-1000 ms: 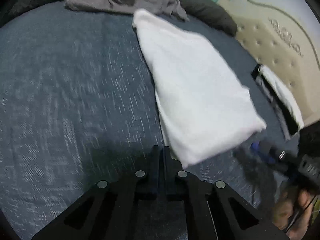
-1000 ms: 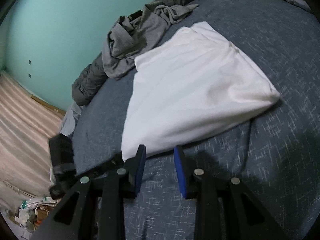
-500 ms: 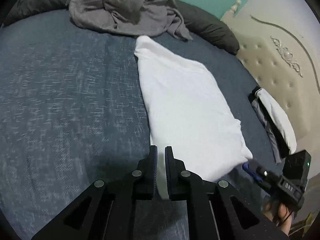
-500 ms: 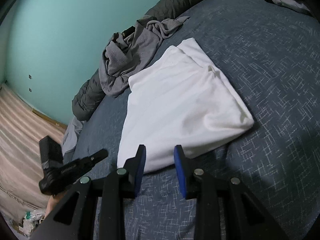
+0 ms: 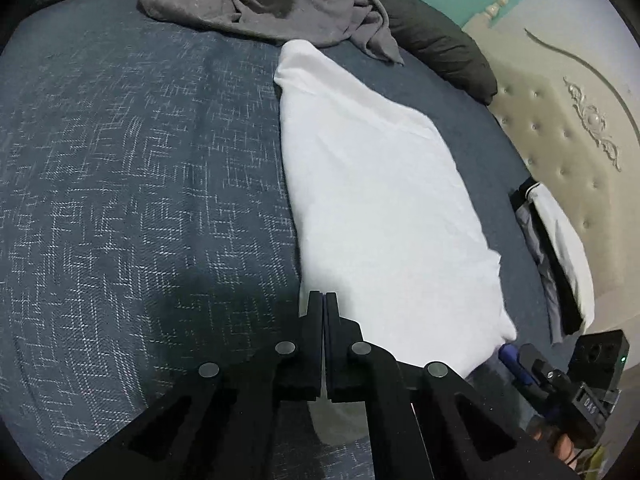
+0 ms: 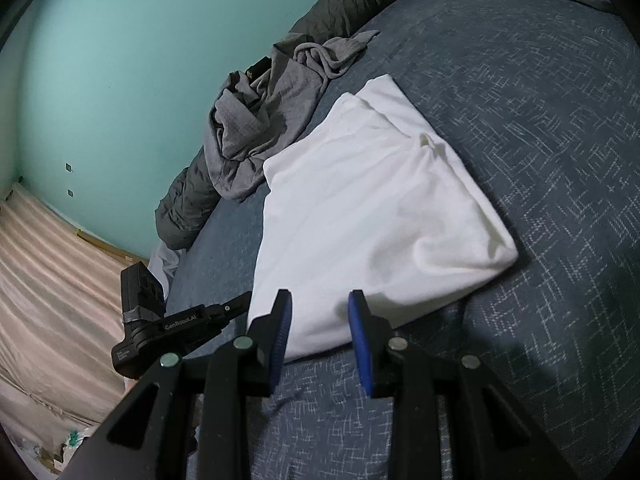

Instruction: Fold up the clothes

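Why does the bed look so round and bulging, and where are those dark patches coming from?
Left wrist view: the fisheye lens bows the blue bedspread into a dome; the corners go black; the left gripper casts a shadow beside the white garment. Right wrist view: same bulge, shadow at lower right.

One white garment [image 5: 384, 200] lies on the bed [image 5: 140, 184]. One grey garment [image 5: 272, 0] is heaped beyond it. One dark quilt [image 5: 440, 44] runs along the far edge. One small stack of folded clothes [image 5: 556, 256] sits near the headboard [image 5: 580, 128]. Two grippers show: the left gripper [image 5: 323, 300] and the right gripper [image 6: 320, 304].
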A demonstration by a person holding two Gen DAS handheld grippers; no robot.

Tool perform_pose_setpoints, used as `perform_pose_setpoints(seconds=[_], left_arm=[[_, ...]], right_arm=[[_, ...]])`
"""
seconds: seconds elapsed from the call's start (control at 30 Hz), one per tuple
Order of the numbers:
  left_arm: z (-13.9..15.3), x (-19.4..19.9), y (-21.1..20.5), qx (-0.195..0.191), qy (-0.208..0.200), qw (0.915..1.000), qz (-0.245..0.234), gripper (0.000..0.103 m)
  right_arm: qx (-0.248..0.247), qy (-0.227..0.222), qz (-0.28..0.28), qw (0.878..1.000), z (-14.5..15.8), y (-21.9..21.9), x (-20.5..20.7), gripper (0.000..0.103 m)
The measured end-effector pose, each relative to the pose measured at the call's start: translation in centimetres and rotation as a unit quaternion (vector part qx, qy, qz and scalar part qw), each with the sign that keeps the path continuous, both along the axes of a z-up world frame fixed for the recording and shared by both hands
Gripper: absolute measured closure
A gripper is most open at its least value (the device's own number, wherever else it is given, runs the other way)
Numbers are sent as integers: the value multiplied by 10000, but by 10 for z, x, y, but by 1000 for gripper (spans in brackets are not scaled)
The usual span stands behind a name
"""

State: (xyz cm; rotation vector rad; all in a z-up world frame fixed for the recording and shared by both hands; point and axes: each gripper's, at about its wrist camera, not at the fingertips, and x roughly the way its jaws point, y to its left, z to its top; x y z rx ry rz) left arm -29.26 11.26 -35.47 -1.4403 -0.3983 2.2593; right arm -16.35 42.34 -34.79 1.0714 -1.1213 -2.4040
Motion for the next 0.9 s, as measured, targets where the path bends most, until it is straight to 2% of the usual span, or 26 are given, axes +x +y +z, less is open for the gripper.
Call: perform_pose_setpoints(seconds=[0.17, 0.23, 0.33, 0.5, 0.63, 0.7, 0.77, 0.9], left_arm=[[15, -1, -10, 11, 201, 9996, 180, 103], [14, -2, -11, 71, 121, 9998, 159, 103], [9, -5, -7, -52, -34, 9999, 122, 103], [-2, -14, -6, -69, -152, 9995, 262, 82], [-7, -18, -2, 29, -213, 9995, 236, 82], [-7, -18, -1, 54, -203, 9996, 197, 87], [-6, -17, 0, 69, -183, 9997, 150, 97], [-4, -18, 2, 92, -140, 9998, 87, 99]], right_arm=[[-38, -9, -15, 10000, -1, 1, 0, 74], [-54, -21, -7, 10000, -1, 0, 0, 74], [-67, -31, -9, 10000, -2, 0, -1, 74], [-82, -38, -14, 10000, -3, 1, -1, 74], [-105, -57, 2, 9999, -4, 0, -2, 74], [-119, -64, 7, 9999, -4, 0, -3, 74], [-124, -68, 7, 9999, -5, 0, -3, 74], [-142, -88, -18, 9999, -6, 0, -2, 74]])
